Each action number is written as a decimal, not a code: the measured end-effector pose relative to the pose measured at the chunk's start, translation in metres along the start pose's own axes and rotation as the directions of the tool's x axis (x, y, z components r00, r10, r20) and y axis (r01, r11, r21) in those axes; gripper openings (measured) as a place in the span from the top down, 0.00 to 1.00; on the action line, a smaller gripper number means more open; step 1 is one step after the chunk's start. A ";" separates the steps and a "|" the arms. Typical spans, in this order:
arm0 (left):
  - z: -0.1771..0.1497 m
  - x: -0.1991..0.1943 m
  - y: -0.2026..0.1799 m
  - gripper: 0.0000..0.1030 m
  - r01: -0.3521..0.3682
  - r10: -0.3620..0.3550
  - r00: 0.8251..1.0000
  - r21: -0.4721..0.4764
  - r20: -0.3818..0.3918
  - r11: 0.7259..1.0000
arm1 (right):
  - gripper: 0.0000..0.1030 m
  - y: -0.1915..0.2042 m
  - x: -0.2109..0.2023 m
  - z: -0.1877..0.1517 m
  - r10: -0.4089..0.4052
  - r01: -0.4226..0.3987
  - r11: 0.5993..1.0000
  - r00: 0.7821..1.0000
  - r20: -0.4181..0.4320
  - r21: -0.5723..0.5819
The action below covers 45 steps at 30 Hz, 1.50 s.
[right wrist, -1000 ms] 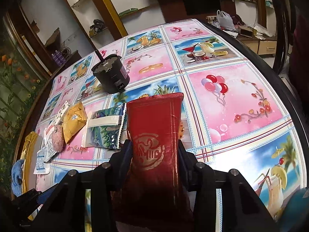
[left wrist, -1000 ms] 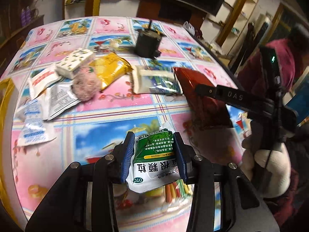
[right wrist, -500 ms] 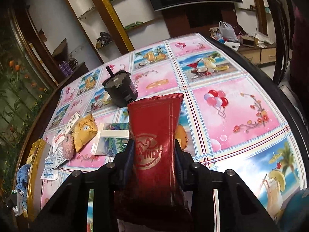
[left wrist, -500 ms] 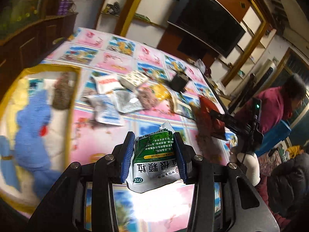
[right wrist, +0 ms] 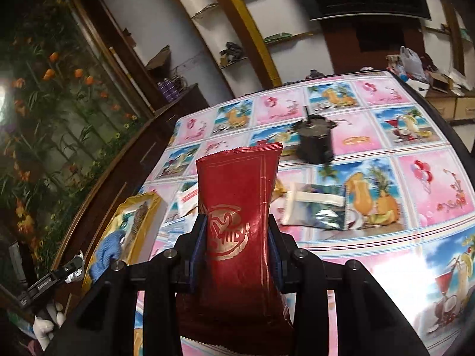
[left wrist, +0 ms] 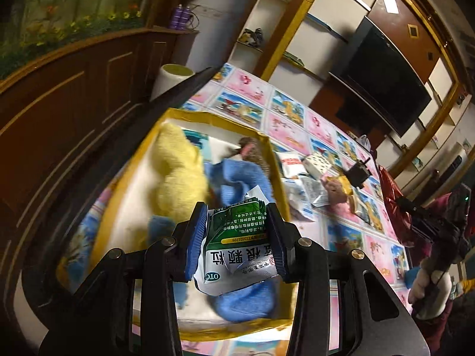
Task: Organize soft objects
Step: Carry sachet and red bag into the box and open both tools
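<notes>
Here, green sachet (left wrist: 237,243) sits clamped between left hand-held gripper (left wrist: 236,237).

toys (left wrist: 178,172) in tray (left wrist: 276,160) — packets (left wrist: 305,184) right

- A black cylindrical device (right wrist: 315,144) with a thin rod sticking up stands on the tabletop (right wrist: 421,184) (printed with cocktail and balloon squares).
- A dark television (left wrist: 383,78) hangs on the wall.
- Purple bottles (left wrist: 180,17) sit on the wooden cabinet (left wrist: 74,95).

Table (right wrist: 415,136) with pink-and-blue picture cloth; yellow-rimmed box (right wrist: 148,204) at nine o'clock, black pot (right wrist: 316,145) at twelve, packets (right wrist: 317,207) between.
</notes>
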State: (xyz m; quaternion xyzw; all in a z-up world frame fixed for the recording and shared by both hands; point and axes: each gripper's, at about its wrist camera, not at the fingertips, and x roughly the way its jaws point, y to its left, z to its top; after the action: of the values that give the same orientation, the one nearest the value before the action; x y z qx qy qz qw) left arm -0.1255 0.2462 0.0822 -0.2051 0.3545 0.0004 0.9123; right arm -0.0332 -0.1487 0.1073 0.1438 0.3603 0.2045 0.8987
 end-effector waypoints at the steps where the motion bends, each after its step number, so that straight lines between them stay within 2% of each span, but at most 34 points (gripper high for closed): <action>1: -0.001 0.000 0.002 0.62 -0.013 0.013 1.000 0.007 0.005 1.000 | 0.64 0.013 0.007 -0.002 0.023 -0.023 1.000 1.000 -0.020 -0.018; 7: -0.022 0.006 -0.003 0.61 -0.030 0.034 0.999 0.121 -0.033 0.992 | 0.64 0.088 0.059 -0.006 0.152 -0.164 0.984 0.976 -0.154 -0.071; 10: -0.034 0.009 -0.011 0.57 -0.102 0.111 0.993 0.220 -0.031 0.970 | 0.64 0.133 0.086 -0.002 0.167 -0.196 0.971 0.965 -0.201 -0.136; 13: -0.038 0.012 -0.009 0.55 -0.166 0.175 0.985 0.259 -0.011 0.951 | 0.64 0.171 0.114 0.000 0.149 -0.202 0.955 0.959 -0.240 -0.216; 17: -0.039 0.004 0.011 0.54 -0.099 0.105 0.994 0.181 -0.025 0.978 | 0.64 0.219 0.158 -0.003 0.041 -0.133 0.913 0.971 -0.236 -0.387; 20: -0.039 -0.006 0.022 0.53 -0.060 0.064 0.998 0.144 -0.024 0.988 | 0.64 0.243 0.188 -0.011 -0.027 -0.088 0.871 0.974 -0.225 -0.484; 23: -0.041 -0.014 0.028 0.53 -0.040 0.042 0.999 0.130 -0.017 0.991 | 0.64 0.257 0.213 -0.022 -0.058 -0.095 0.839 0.963 -0.262 -0.536; 26: -0.042 -0.021 0.035 0.53 -0.022 0.023 1.000 0.107 -0.009 0.994 | 0.64 0.263 0.231 -0.036 -0.087 -0.104 0.826 0.947 -0.308 -0.554; 30: -0.043 -0.027 0.043 0.53 -0.014 0.014 1.000 0.067 0.003 0.998 | 0.64 0.259 0.231 -0.040 -0.093 -0.105 0.846 0.937 -0.338 -0.523; 33: -0.041 -0.028 0.042 0.53 -0.012 0.012 1.000 0.050 0.005 0.999 | 0.60 0.256 0.229 -0.047 -0.104 -0.090 0.851 0.936 -0.335 -0.517; 36: -0.040 -0.035 0.038 0.53 -0.008 0.007 1.000 0.056 0.016 0.998 | 0.58 0.253 0.224 -0.040 -0.060 -0.117 0.867 0.940 -0.335 -0.484; 38: -0.042 -0.041 0.034 0.48 -0.009 0.007 0.999 0.064 0.031 0.998 | 0.56 0.250 0.204 -0.031 0.005 -0.135 0.881 0.961 -0.276 -0.454; 40: -0.043 -0.045 0.030 0.42 -0.017 0.014 0.999 0.061 0.044 0.998 | 0.47 0.249 0.176 -0.023 0.056 -0.148 0.885 0.975 -0.215 -0.441; 41: -0.043 -0.046 0.027 0.42 -0.018 0.015 0.999 0.059 0.048 0.998 | 0.42 0.248 0.162 -0.021 0.071 -0.150 0.884 0.979 -0.189 -0.443; 45: -0.043 -0.047 0.010 0.42 -0.020 0.017 0.999 0.072 0.041 0.997 | 0.34 0.232 0.112 -0.021 0.106 -0.149 0.876 0.987 -0.118 -0.459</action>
State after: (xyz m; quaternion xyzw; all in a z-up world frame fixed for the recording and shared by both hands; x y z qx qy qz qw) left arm -0.1897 0.2461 0.0797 -0.1685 0.3375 0.0000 0.9261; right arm -0.0354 0.1094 0.1206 -0.0620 0.3300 0.3500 0.8745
